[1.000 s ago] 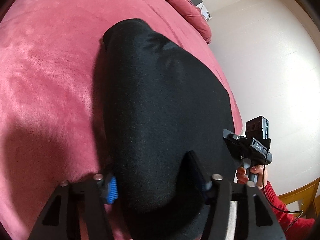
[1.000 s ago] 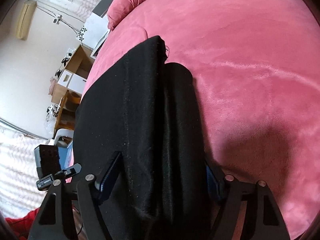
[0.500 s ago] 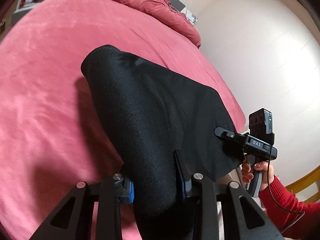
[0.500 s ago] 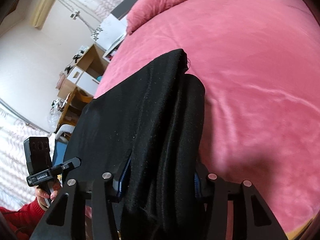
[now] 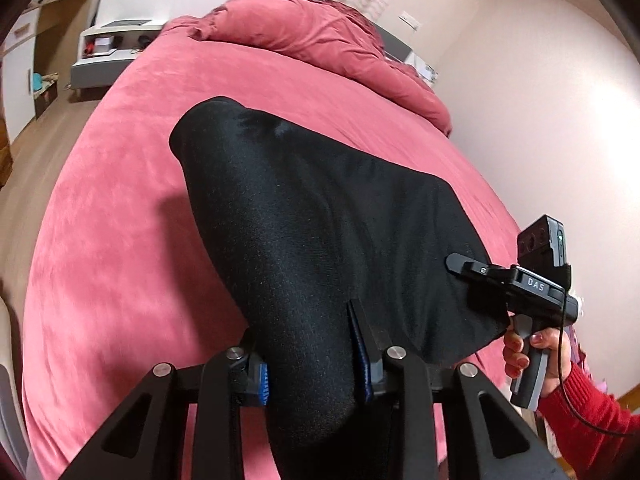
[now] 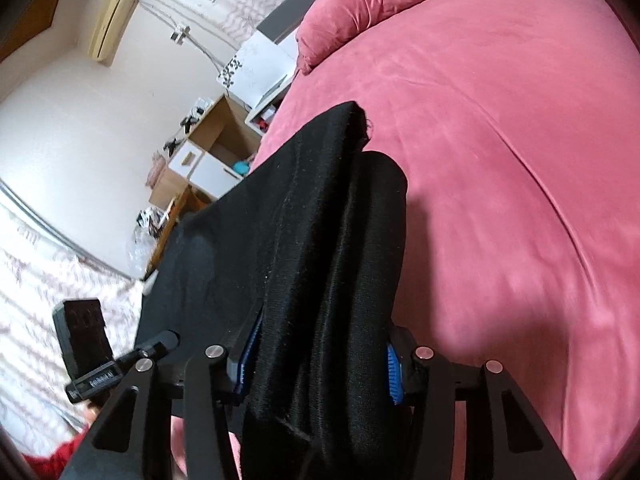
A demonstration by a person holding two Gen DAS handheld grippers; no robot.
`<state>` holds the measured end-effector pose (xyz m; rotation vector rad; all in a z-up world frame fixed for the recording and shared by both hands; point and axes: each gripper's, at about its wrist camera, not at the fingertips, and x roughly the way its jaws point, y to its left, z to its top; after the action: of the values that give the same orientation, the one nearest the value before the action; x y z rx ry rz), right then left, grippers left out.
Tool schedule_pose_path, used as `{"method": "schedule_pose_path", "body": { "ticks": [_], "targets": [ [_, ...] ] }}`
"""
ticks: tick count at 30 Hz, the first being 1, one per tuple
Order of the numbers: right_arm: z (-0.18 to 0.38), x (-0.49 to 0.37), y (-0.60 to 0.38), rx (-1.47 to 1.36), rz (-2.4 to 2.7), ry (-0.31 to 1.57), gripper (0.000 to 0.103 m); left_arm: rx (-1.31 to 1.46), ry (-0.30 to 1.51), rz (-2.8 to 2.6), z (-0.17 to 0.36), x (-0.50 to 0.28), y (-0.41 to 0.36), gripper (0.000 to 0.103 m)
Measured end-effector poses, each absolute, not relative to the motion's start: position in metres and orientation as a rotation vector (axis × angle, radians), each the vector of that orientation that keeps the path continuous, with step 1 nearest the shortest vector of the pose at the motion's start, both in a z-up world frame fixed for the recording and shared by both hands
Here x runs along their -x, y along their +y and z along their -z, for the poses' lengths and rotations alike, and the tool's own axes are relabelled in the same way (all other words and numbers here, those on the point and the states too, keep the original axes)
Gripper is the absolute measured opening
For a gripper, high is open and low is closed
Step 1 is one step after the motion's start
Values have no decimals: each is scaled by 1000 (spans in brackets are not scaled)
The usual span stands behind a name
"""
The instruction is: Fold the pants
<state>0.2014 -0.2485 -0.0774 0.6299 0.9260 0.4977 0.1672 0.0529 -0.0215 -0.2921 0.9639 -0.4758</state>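
The black pants lie folded lengthwise on a pink bed, with their near end raised off the cover. My left gripper is shut on one near corner, blue pads pressed into the cloth. In the right wrist view my right gripper is shut on the other corner, where the pants bunch in thick layers between the pads. The right gripper also shows in the left wrist view, held by a hand in a red sleeve. The left gripper shows at lower left in the right wrist view.
A bunched pink duvet lies at the head of the bed. A white nightstand and wooden shelves stand on one side of the bed. A pale wall runs close along the other side.
Both grippers closed on the near end of the pants and lifted it. The views have tilted upward, so more of the bed and room shows now.
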Motion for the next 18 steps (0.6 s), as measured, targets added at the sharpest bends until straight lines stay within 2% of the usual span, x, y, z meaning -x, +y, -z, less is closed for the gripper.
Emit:
{"method": "schedule_pose_path", "body": {
  "ticks": [9, 18],
  "targets": [
    [76, -249, -262, -621, -445, 917, 50, 292, 962, 486, 33, -213, 46, 32],
    [105, -260, -289, -688, -399, 929, 50, 272, 980, 469, 49, -221, 41, 33]
  ]
}}
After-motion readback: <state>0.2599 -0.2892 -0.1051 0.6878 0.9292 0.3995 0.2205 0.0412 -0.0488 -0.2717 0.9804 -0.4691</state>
